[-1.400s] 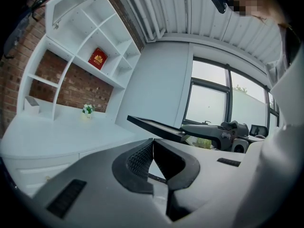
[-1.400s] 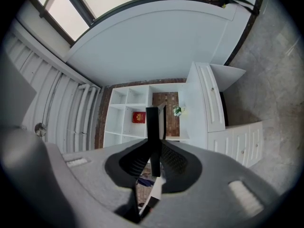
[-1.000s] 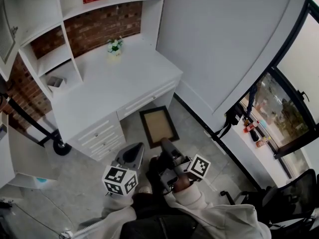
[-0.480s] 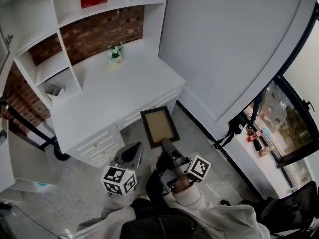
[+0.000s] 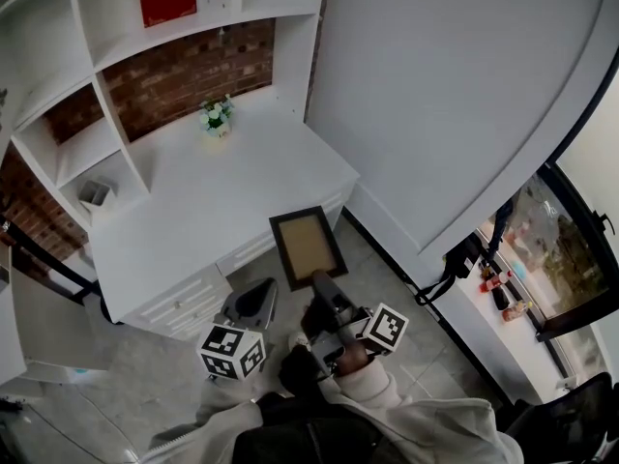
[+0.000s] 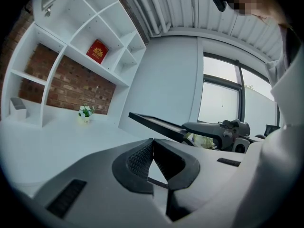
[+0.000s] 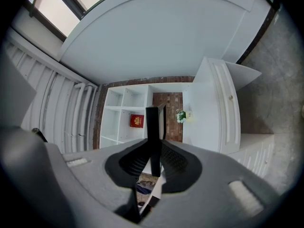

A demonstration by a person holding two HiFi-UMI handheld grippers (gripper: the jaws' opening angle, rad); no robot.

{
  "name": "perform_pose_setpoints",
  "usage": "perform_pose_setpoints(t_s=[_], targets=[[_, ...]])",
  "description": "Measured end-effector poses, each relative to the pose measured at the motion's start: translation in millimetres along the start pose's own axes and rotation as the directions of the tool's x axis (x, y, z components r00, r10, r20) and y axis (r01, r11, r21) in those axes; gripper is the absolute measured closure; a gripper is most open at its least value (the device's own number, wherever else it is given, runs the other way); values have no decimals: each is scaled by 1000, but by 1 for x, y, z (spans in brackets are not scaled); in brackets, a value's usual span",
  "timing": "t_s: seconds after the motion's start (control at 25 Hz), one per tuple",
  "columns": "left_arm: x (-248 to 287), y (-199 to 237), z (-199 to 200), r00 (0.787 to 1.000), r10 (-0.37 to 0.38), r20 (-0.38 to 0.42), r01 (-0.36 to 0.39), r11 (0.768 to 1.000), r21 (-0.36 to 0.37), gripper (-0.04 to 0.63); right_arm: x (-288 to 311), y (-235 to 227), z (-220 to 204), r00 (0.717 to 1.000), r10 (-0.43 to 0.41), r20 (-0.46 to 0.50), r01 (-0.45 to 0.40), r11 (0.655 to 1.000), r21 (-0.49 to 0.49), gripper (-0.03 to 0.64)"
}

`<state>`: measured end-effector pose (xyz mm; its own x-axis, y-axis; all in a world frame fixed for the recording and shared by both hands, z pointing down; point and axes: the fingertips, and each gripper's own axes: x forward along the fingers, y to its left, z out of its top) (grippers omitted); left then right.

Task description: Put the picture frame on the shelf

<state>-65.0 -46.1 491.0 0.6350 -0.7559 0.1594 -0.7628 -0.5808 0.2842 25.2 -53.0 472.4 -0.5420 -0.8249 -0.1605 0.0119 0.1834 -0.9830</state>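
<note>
While the picture frame hangs at the desk's front right corner, the head view shows the right gripper holding it by its near edge. The frame's face is turned up toward the camera. The shelf stands well apart, along the desk's back edge. I judge the carry wants the frame tipped upright and lifted clear of the front edge before it crosses the desktop. It should also pass wide of the flowers near the back edge. The left gripper sits low beside the front edge, its tips hidden here by its own body.

From the left gripper view, those jaws are pressed together with nothing between them. The frame shows only as a thin dark slanted edge, its face unseen. This gripper could steady the free side on arrival.

From the right gripper view, the jaws are clamped on the frame's rim, which rises edge-on and covers part of the shelf. A red book sits in one compartment. How deep the bite goes I cannot tell, so a slow, level move seems wise.
</note>
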Motion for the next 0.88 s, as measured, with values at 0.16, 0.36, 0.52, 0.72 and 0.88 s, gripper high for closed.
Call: perform_pose_setpoints(t_s=[0.16,0.36,0.52,0.72,0.88], targets=[[19,9,5,1000,13,-6,-13,1000,-6,591,14,-5,18,1000,-9,-4,9,1000,10,551],[41,14,13,1000,16,-8,-16,1000,-7,591,29,-6,37,1000,-3,-13,4,1000,13,551],[65,17,20,1000,2,-8,-2,1000,-2,591,42,-10,56,1000,2,-15,-2,1000,18,551],[97,27,25,1000,11,-6,-11,1000,-1,591,59,-21,87,1000,-2,-10,2,1000,27,551],[125,39,31,1000,27,-4,-27,1000,-1,591,80,-27,111,1000,6,-23,-5,1000,26,551]])
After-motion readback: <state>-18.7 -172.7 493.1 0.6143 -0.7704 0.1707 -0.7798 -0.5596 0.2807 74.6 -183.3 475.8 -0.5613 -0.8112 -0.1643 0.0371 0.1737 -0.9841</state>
